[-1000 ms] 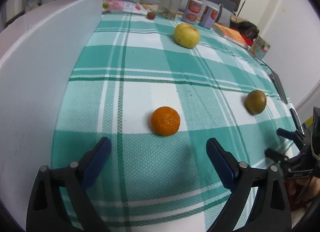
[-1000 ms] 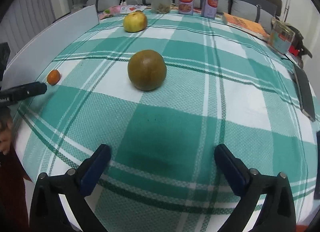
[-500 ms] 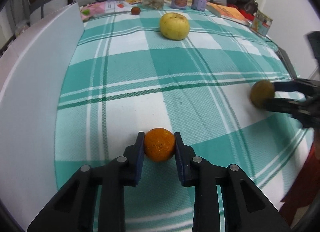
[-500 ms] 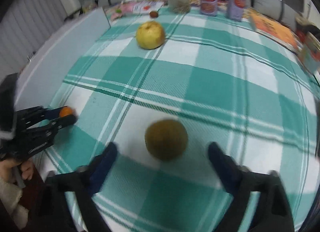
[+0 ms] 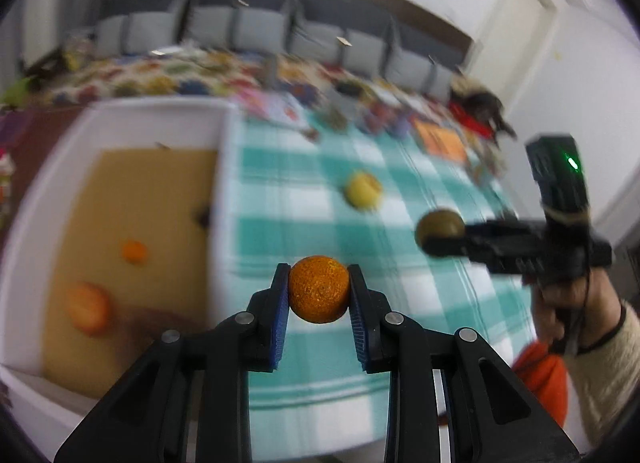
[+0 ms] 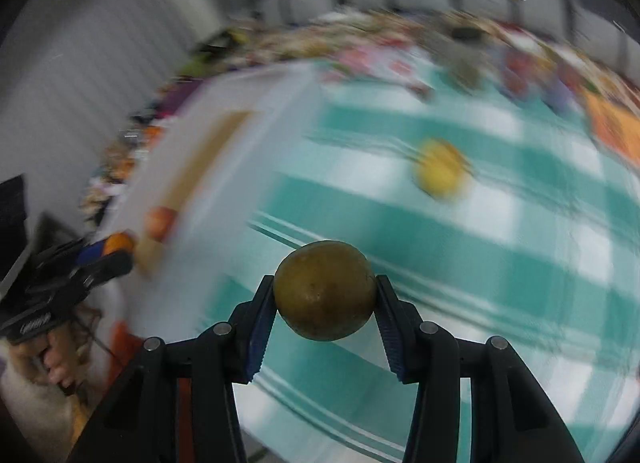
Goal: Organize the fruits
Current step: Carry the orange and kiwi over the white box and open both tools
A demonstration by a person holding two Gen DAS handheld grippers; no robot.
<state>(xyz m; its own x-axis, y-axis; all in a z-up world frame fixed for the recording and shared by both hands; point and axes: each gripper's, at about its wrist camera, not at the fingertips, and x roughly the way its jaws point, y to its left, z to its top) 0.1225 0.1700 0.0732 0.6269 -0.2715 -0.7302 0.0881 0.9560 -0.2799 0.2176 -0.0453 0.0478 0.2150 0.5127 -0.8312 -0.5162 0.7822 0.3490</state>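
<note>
The left gripper (image 5: 319,295) is clamped tight on a small round orange mandarin (image 5: 319,289), held up off the teal-and-white checked tablecloth (image 5: 304,219), and the white-walled box with a brown cardboard floor (image 5: 222,199) lies just to its left with other orange fruit (image 5: 89,308) already inside. The right gripper (image 6: 325,303) has its jaws closing onto a round brownish-green fruit (image 6: 325,290), the pads already pressing its sides, also clear of the cloth. The box lies across the table to the left of both grippers, so I judge the left hand the nearer, while a yellow apple-like fruit (image 5: 363,190) sits on the cloth farther back.
</note>
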